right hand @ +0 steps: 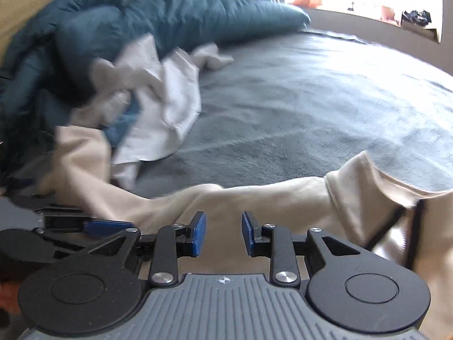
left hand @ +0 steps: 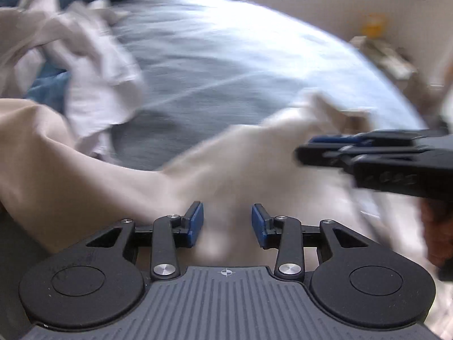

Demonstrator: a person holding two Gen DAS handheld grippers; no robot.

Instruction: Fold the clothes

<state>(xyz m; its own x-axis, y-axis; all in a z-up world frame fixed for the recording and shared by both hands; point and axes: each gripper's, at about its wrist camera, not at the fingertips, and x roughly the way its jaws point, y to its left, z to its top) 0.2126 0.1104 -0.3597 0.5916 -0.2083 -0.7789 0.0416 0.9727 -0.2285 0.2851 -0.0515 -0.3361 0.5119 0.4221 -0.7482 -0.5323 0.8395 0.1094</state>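
A long beige garment [left hand: 85,170] lies rumpled across the near side of the bed and runs under both grippers. My left gripper [left hand: 228,222] is open, its blue pads apart just above the blurred beige cloth. My right gripper [right hand: 223,233] is also open over the same garment [right hand: 283,198], near a hem with dark cords [right hand: 396,221]. In the left wrist view the right gripper [left hand: 300,153] comes in side-on from the right. In the right wrist view, one of the left gripper's fingers [right hand: 107,225] shows at the lower left. A crumpled white garment [right hand: 170,107] lies farther back on the left.
A grey bed cover [right hand: 311,99] spreads ahead and to the right. A teal duvet [right hand: 141,14] is bunched along the back left, against the headboard. A bright window sill [right hand: 368,0] with small items lies beyond the bed. A yellow object [left hand: 373,25] stands off the right side.
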